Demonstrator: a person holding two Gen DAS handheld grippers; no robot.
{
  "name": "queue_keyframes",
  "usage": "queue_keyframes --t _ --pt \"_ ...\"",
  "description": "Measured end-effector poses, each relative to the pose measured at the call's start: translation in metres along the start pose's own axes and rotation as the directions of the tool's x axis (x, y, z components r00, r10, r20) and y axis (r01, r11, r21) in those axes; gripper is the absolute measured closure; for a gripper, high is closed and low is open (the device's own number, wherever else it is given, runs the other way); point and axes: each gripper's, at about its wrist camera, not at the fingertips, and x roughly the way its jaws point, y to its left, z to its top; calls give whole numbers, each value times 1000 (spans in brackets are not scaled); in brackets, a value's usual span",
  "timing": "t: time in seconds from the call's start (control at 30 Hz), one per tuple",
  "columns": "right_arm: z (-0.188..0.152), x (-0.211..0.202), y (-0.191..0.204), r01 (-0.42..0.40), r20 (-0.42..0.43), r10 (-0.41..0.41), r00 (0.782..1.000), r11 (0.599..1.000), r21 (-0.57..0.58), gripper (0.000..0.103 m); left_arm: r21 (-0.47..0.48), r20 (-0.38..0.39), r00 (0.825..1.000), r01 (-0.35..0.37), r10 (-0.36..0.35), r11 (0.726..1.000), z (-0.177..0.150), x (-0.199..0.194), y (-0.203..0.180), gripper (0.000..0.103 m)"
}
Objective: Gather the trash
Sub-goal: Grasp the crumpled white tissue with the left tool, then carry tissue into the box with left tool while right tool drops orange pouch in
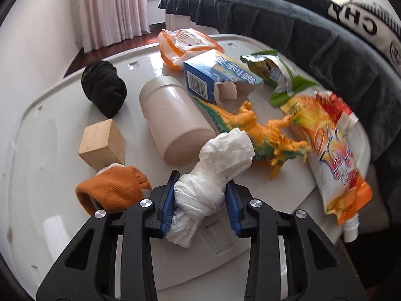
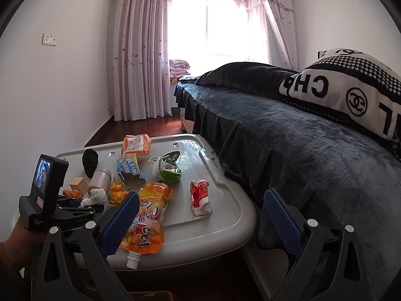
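**A:** What have you got there?

**B:** A wad of white tissue (image 1: 213, 175), twisted and knotted into a lump. My left gripper (image 1: 200, 195) has its jaws narrowed onto it, the blue pads pressing its middle from both sides. It sits near the near edge of the grey bin lid (image 1: 50, 150) that carries everything.

**A:** How do you expect it to handle?

**B:** Very light and soft, I'd judge. It squashes rather than slips, and nothing in it can break. The knotted waist where I hold it looks the firmest part; the loose ends above and below would only tear or unravel.

**A:** What's around it?

**B:** An orange sock (image 1: 112, 190) lies just beside my left jaw. Beyond the tissue lies a pale plastic jar (image 1: 173, 120) on its side, and an orange toy dinosaur (image 1: 263, 133) whose body the tissue's far end overlaps in view; I cannot tell if they touch. Further out, a wooden block (image 1: 101, 143), a torn blue carton (image 1: 215, 77) and an orange juice pouch (image 1: 333, 155) towards the right edge.

**A:** And your other hand?

**B:** My right gripper (image 2: 200, 215) hangs off the lid's near right corner, jaws wide, holding nothing.
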Motion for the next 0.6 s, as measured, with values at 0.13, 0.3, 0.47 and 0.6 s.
queue_keyframes --t 0.13,0.3,0.47,0.6 --pt "1 6 8 30 16 -29 999 998 -52 5 -51 4 1000 -14 14 999 -6 -13 -1 70" --pt "0 36 35 62 -20 -66 998 986 -155 5 -114 36 999 -7 12 993 -28 -50 -10 70" --pt "-4 76 65 -23 -119 8 993 992 -127 5 -176 67 997 -15 28 984 -65 -93 -13 70" --pt "-20 100 90 -61 -186 31 982 986 -157 5 -168 67 996 -42 54 985 -87 -113 -13 70"
